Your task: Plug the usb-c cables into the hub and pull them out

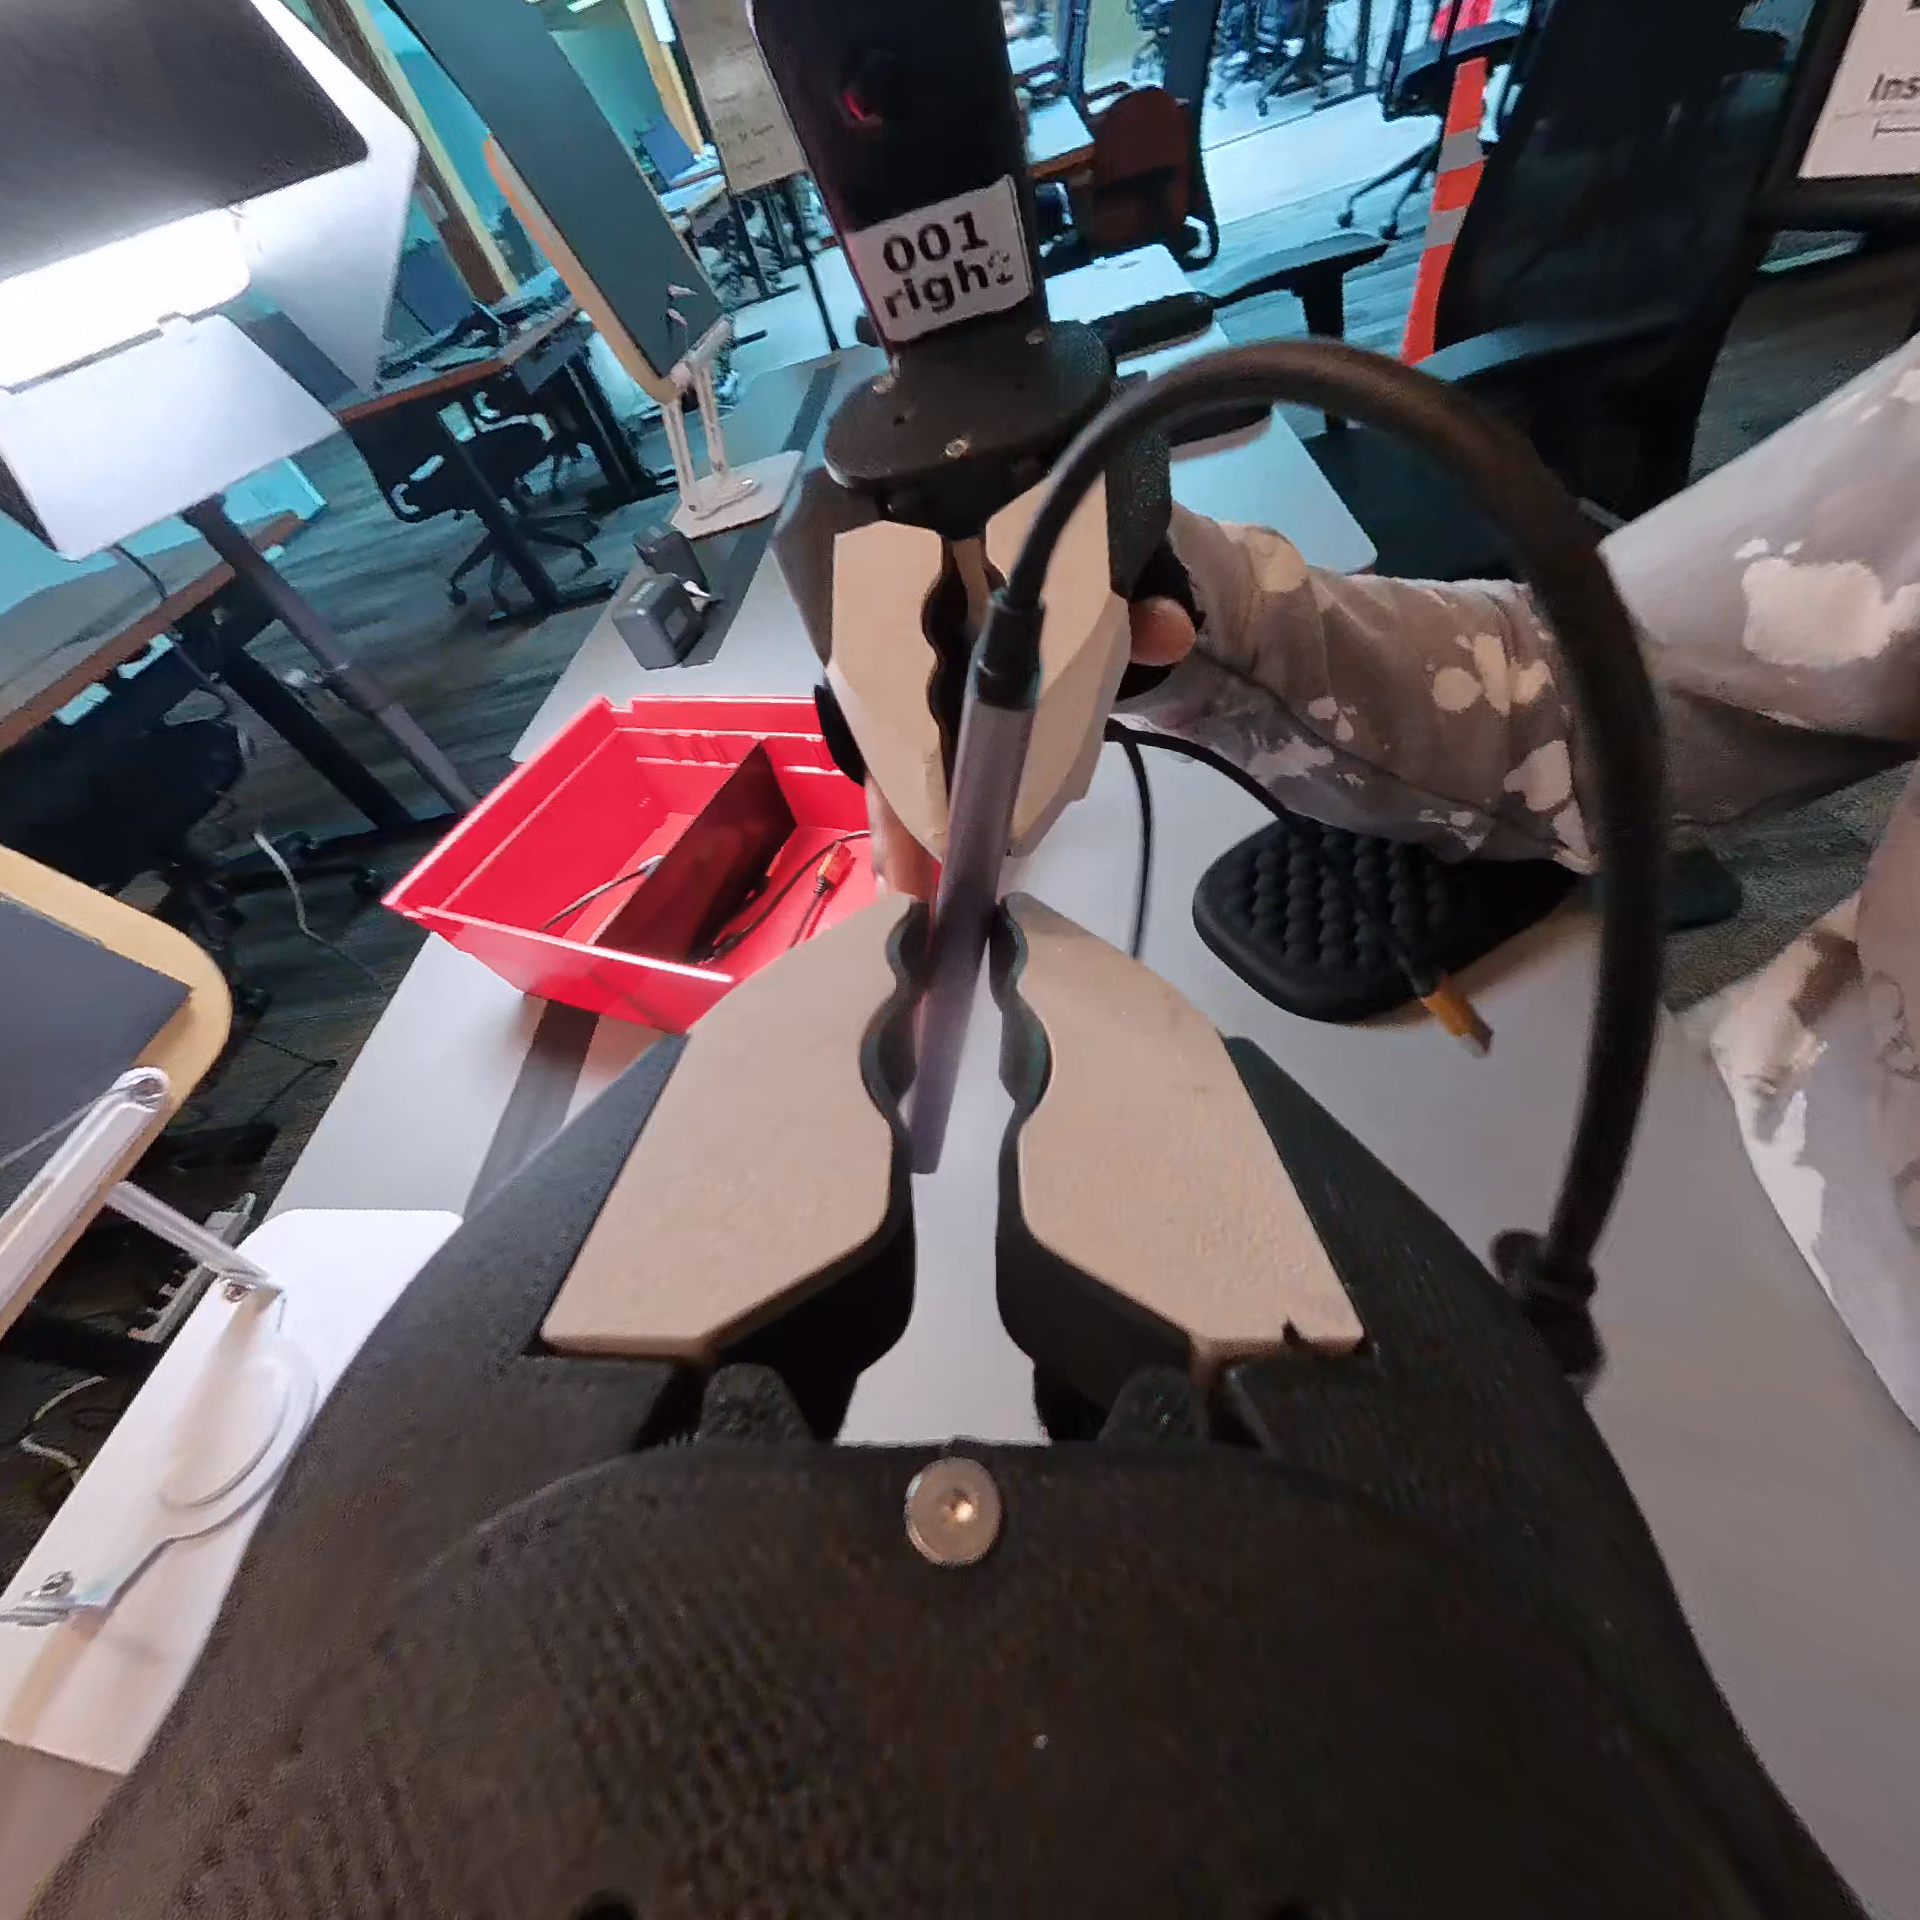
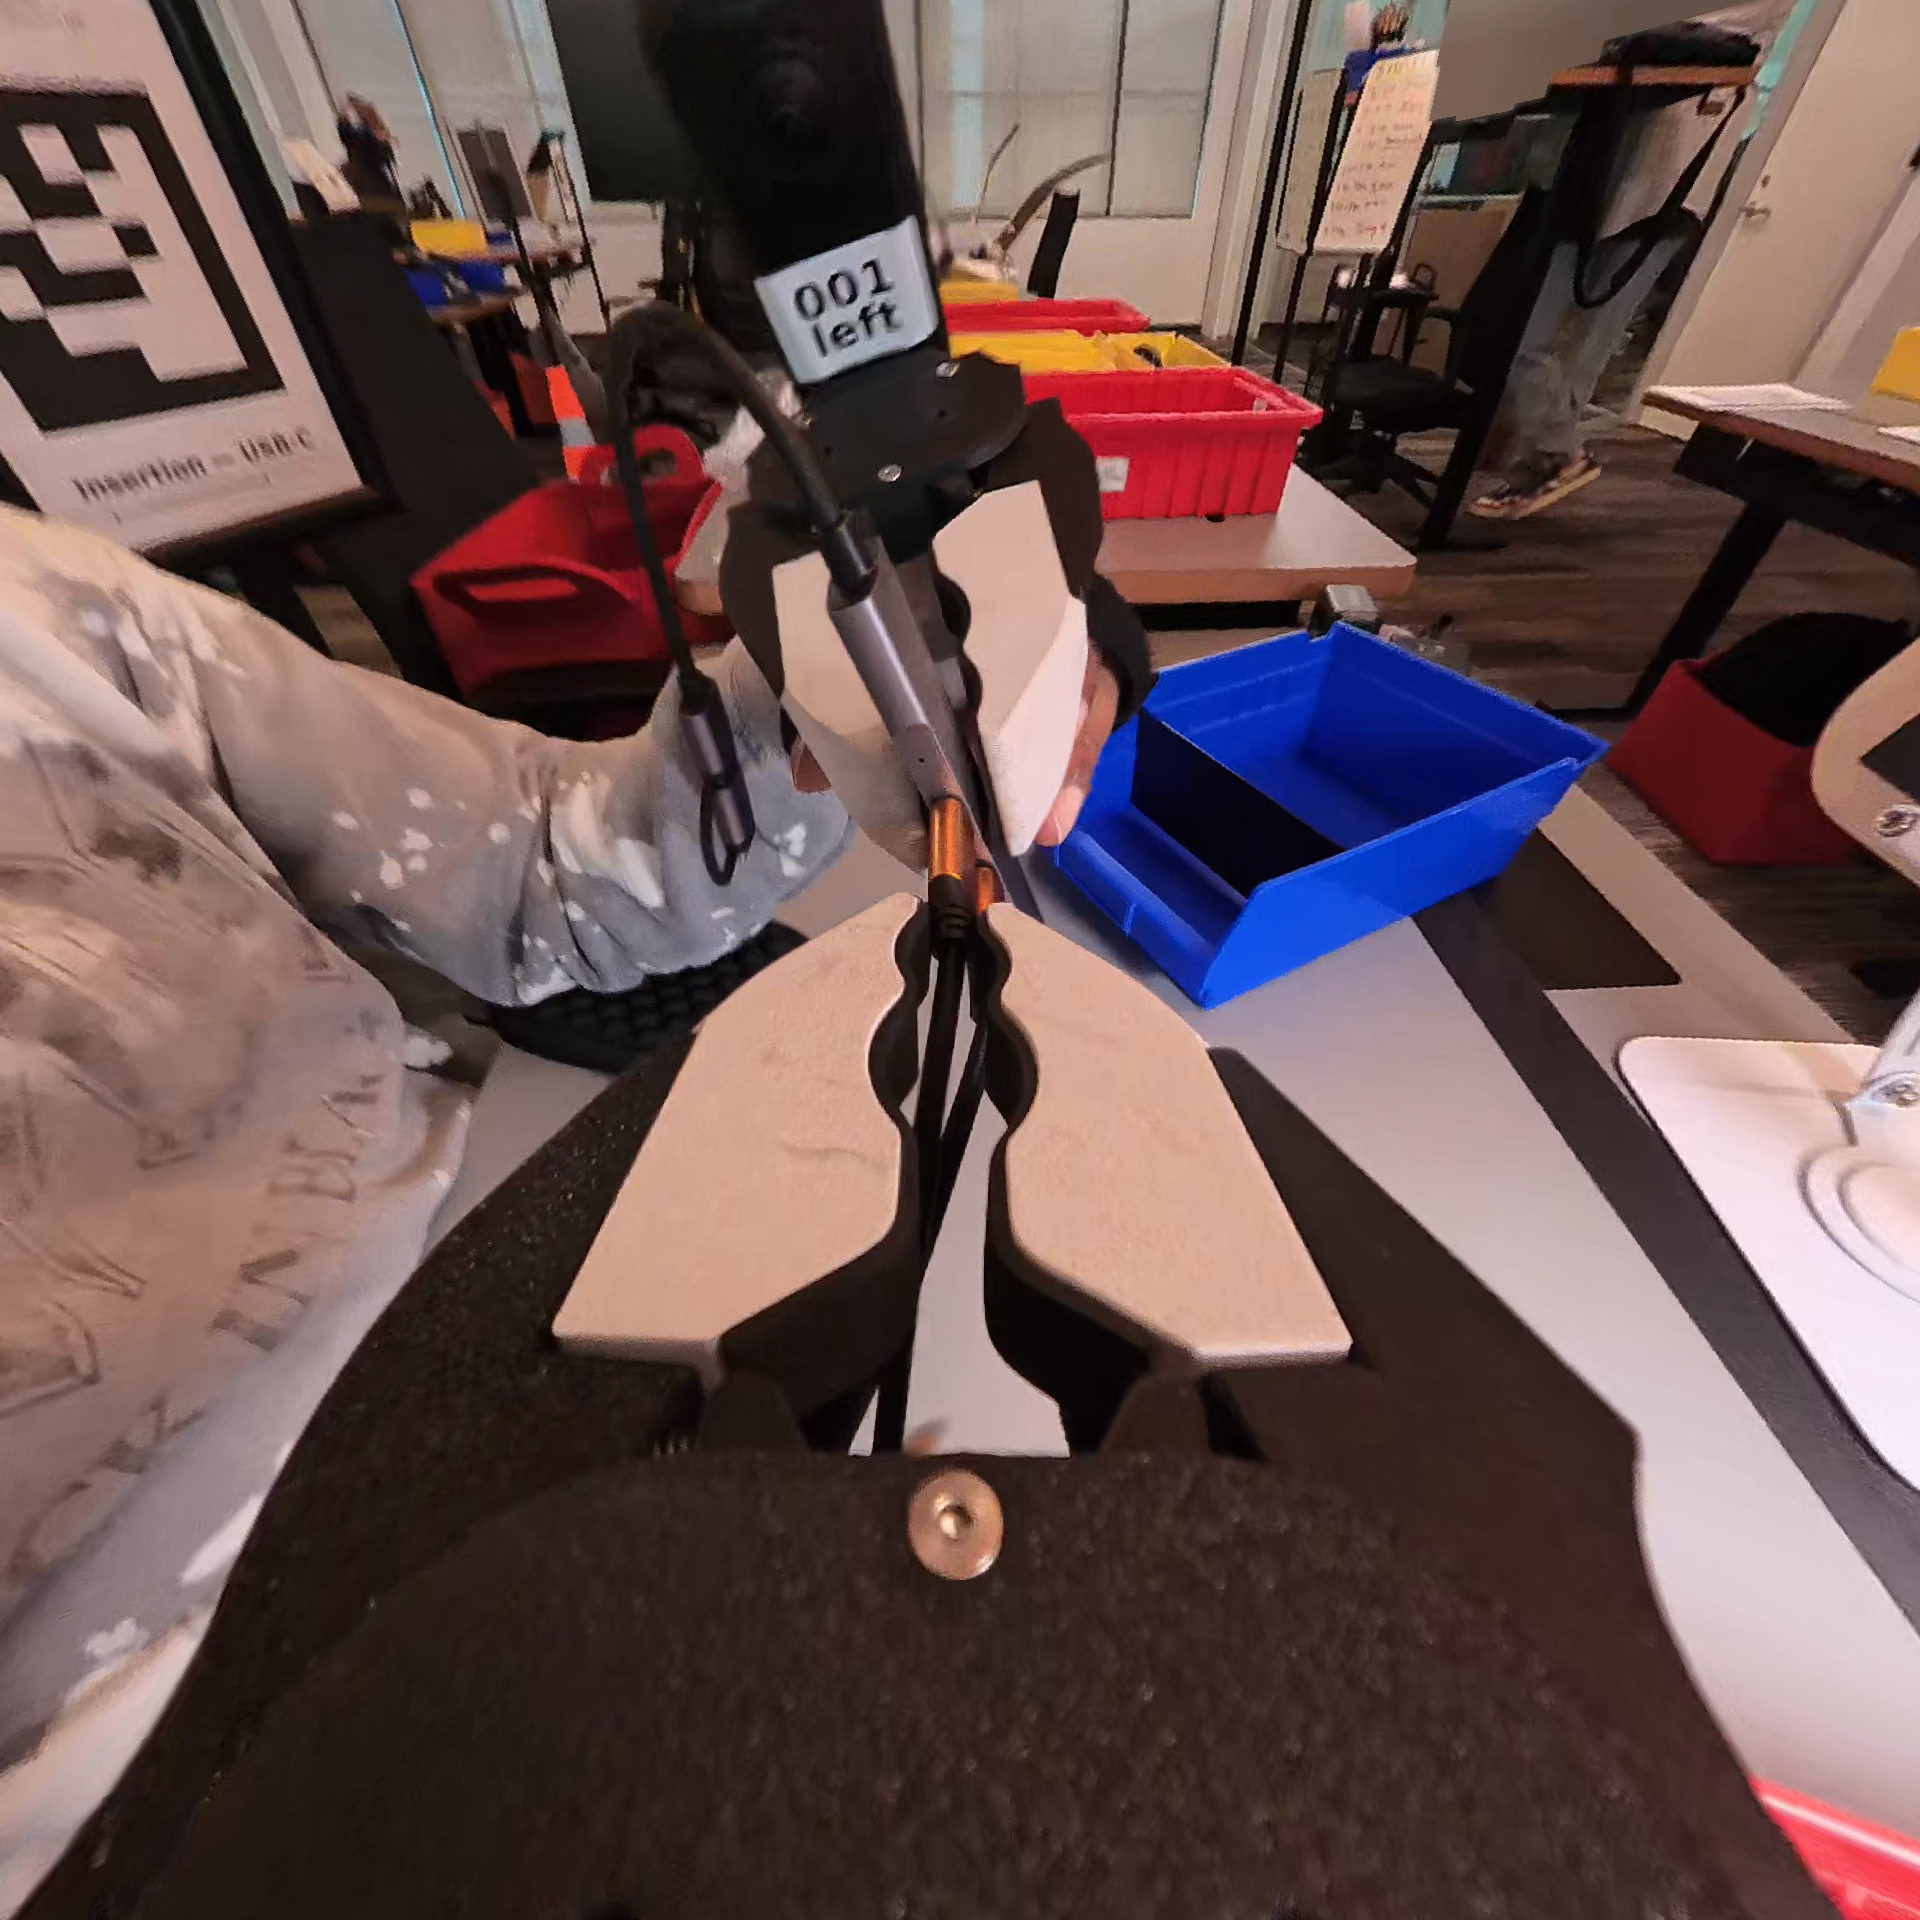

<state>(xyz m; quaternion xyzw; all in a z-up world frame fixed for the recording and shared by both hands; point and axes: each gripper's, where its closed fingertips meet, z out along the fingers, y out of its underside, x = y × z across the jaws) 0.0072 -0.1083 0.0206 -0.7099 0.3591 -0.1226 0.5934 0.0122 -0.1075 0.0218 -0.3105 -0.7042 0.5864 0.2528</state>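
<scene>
Grey slim metal hub (image 1: pixel 951 997) sits at frame centre, clenched between the left gripper (image 1: pixel 954 920) pads; the right gripper (image 2: pixel 956 914) grasps an orange-collared black usb-c cable (image 2: pixel 951 857) seated in the hub's end, above the grey table (image 1: pixel 1195 1143)

A red bin (image 1: pixel 582 894) and a black pad (image 1: pixel 1340 925) sit on the grey table (image 1: pixel 1558 1351); a blue bin (image 2: pixel 1351 790) sits at its far edge.

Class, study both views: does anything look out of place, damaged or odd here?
Nothing looks damaged or spilled. The left gripper holds the grey hub in the air; the right gripper grips the orange-tipped cable at the hub's end. A second orange plug lies loose on the table.
</scene>
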